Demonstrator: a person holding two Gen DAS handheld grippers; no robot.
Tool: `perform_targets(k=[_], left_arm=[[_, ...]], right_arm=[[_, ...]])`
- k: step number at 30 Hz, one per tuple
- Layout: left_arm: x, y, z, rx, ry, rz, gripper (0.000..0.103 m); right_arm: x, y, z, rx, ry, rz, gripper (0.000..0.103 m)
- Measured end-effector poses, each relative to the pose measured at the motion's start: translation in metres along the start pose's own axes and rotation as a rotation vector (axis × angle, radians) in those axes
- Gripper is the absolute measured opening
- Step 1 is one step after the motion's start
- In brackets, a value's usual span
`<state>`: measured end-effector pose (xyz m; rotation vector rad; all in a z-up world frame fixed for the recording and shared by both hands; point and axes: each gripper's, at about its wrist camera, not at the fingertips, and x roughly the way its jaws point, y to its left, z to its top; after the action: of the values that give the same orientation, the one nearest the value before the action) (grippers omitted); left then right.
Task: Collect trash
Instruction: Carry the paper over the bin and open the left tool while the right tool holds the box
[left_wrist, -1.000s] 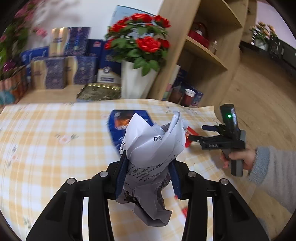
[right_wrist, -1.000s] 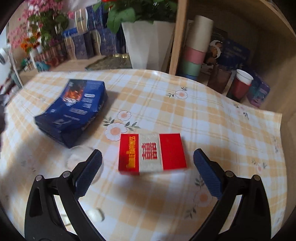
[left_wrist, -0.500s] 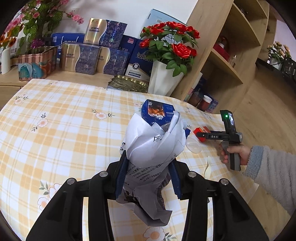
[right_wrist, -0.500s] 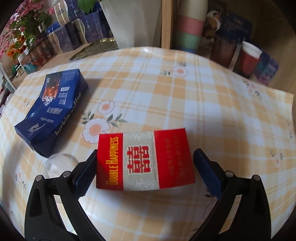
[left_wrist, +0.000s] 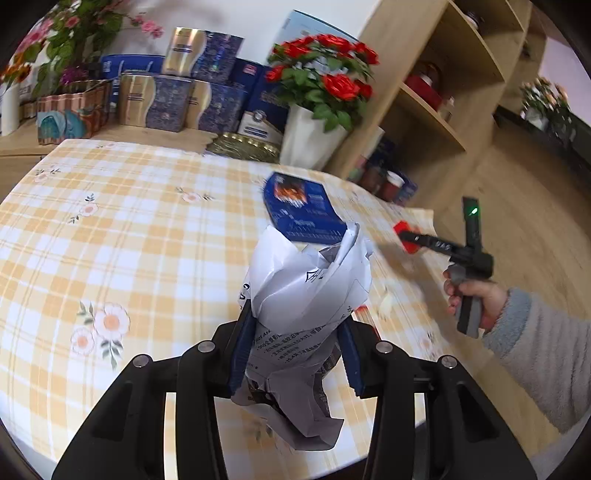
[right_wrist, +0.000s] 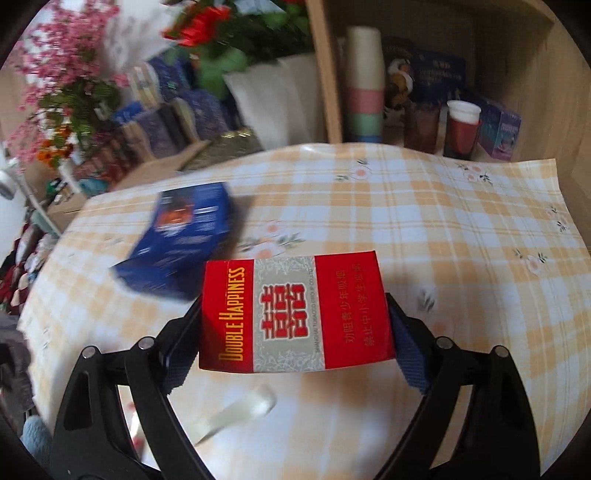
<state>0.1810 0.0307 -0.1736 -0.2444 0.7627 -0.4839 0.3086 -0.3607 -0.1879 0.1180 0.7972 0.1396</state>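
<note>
My left gripper (left_wrist: 295, 328) is shut on a crumpled white printed paper (left_wrist: 306, 295), held above the checked tablecloth (left_wrist: 129, 240). My right gripper (right_wrist: 293, 314) has its jaws closing on a red Double Happiness cigarette pack (right_wrist: 332, 295). Both blue pads press on the pack's short sides. The left wrist view shows that right gripper (left_wrist: 417, 238) off to the right with the red pack (left_wrist: 404, 236) at its tip and a person's hand (left_wrist: 472, 295) on the handle. A blue carton (left_wrist: 301, 206) lies flat on the table, left of and behind the red pack (right_wrist: 184, 236).
A clear plastic piece (right_wrist: 236, 410) lies on the cloth below the right gripper. A white vase of red roses (left_wrist: 314, 140) and stacked gift boxes (left_wrist: 166, 96) stand behind the table. A wooden shelf (left_wrist: 424, 110) with stacked cups (right_wrist: 364, 85) is at the right.
The right gripper has moved over the red pack and closed until its pads meet the pack's sides. The left gripper has drifted across the table with the paper, its grip unchanged.
</note>
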Motion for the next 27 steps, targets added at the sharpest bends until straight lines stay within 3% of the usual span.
perform_targets(k=[7,17,27], left_arm=[[-0.015,-0.03,-0.025,0.066,0.049,-0.063,0.042],[-0.034,-0.074,-0.07,0.183,0.136,-0.168,0.042],[-0.016,-0.098,-0.141,0.312,0.312,-0.195,0.044]], right_arm=[[-0.081,0.053,-0.053,-0.12,-0.077,0.035,0.088],[-0.176,0.1,-0.135,-0.072,-0.111,0.095,0.088],[-0.217,0.11,-0.191,-0.031,-0.08,0.082,0.088]])
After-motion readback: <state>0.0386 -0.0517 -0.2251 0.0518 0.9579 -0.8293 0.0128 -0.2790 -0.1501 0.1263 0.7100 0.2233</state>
